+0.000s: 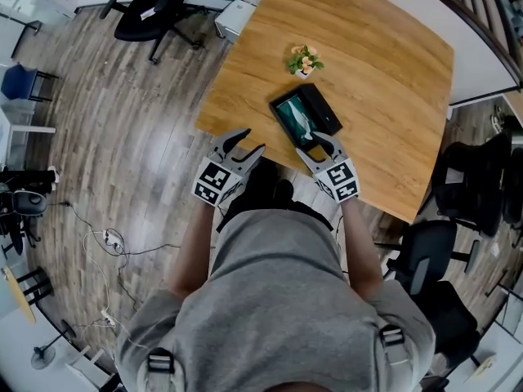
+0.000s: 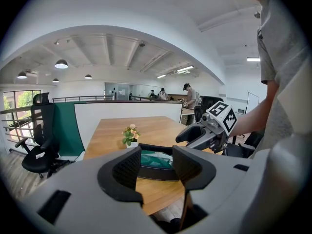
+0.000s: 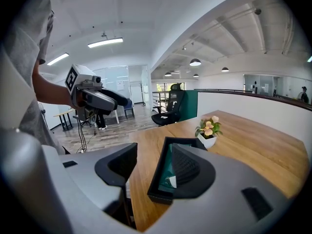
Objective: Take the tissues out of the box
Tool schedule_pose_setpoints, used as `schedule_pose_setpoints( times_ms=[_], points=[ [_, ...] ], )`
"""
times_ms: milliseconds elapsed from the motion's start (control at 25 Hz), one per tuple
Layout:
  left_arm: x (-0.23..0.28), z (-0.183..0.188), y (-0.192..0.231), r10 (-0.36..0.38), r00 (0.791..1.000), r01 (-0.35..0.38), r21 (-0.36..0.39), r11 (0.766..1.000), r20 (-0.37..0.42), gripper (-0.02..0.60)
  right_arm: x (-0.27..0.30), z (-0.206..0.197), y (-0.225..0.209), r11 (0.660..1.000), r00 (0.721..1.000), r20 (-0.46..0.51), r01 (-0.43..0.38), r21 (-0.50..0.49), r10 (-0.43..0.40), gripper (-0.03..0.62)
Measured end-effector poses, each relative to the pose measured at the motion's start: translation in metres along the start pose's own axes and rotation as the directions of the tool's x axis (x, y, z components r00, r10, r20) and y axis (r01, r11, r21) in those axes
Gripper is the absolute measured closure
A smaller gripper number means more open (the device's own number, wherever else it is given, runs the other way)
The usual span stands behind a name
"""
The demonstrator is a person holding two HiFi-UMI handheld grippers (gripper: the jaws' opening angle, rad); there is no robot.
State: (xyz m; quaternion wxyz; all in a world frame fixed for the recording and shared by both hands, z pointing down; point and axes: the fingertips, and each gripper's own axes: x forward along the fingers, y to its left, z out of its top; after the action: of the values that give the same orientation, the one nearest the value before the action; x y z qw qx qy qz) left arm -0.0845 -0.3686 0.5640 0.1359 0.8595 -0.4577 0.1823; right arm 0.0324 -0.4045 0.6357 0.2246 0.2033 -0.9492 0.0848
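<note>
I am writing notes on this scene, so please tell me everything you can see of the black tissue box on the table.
The black tissue box is shallow and rectangular, and its open top shows teal contents and a white scrap. It lies flat and askew on the wooden table, near the person's edge, apart from a small flower pot. The open right claw hovers at its near end.

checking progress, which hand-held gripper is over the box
The right hand-held gripper; its tips overlap the box's near end, while the left is short of it, at the table edge.
</note>
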Motion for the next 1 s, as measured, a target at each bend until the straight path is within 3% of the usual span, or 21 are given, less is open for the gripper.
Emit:
schedule_pose_setpoints(
  times_ms=[400,1000],
  points=[
    [0.039,-0.001,0.032,-0.045,0.999,0.045,0.004,0.999,-0.024,0.364,0.029,-0.011,-0.026,1.000,0.997,-0.076,-0.012,0.021,0.014,0.365],
    [0.073,-0.024,0.065,-0.080,0.993,0.076,-0.048,0.996,-0.088,0.364,0.080,-0.052,-0.046,0.996,0.977,-0.203,-0.047,0.082,0.063,0.387]
  ],
)
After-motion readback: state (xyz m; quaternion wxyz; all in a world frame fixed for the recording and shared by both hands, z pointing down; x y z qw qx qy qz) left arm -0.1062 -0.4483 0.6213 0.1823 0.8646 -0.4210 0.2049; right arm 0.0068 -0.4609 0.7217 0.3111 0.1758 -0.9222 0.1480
